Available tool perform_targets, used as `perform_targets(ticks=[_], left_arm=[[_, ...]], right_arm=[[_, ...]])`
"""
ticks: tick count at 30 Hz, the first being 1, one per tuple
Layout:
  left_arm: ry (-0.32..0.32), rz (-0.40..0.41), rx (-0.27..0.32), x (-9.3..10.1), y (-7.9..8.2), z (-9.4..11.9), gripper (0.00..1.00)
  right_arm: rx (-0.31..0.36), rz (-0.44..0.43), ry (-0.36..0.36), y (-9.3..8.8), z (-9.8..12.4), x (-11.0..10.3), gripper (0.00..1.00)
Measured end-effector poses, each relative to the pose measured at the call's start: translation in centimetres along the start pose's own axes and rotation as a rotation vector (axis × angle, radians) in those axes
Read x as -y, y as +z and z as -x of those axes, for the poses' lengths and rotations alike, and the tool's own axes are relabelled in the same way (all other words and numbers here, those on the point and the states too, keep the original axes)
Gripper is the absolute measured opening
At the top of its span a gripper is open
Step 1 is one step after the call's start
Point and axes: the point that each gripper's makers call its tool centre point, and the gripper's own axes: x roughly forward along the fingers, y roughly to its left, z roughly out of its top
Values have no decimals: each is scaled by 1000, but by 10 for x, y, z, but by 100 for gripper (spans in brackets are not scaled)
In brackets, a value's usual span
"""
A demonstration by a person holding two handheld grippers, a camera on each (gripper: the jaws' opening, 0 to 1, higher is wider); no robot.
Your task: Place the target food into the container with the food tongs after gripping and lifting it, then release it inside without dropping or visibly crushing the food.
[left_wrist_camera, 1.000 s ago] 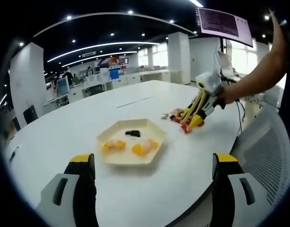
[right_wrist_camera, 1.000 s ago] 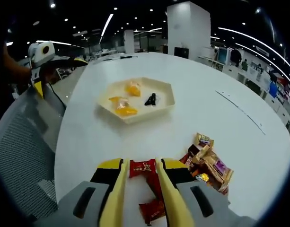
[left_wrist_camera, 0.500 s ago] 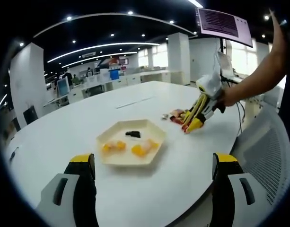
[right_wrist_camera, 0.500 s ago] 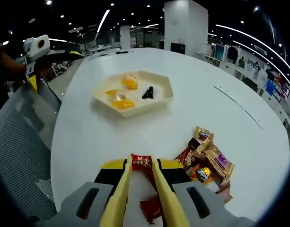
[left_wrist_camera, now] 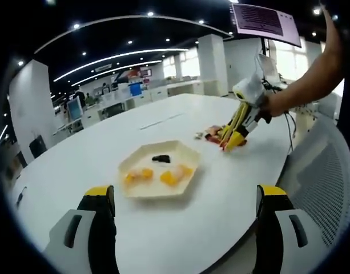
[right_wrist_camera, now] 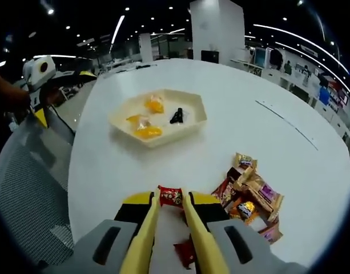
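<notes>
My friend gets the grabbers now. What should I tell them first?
Right gripper: tongs shut on a red snack packet, just above the table.
Left gripper: open, holding nothing.
The hexagonal tray holds orange pieces and a small black piece. A pile of wrapped snacks lies on the table.
Done: packet gripped.
Left: carry it to the tray, release gently inside.

Glossy red foil-like candy wrapper, smooth white table, possibly matt plastic hexagonal tray
</notes>
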Motion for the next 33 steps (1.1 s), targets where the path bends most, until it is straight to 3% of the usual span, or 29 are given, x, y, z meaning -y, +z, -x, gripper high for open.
perform_targets(ticks=[11, 21, 33], left_arm=[[1, 59, 27, -3, 5, 1, 99], [2, 65, 30, -3, 5, 1, 99], [1, 75, 41, -3, 7, 2, 99]], right_arm=[[-2, -4, 3, 9, 8, 7, 23], [19, 4, -34, 36, 30, 26, 23], [40, 50, -60, 65, 45, 33, 23]])
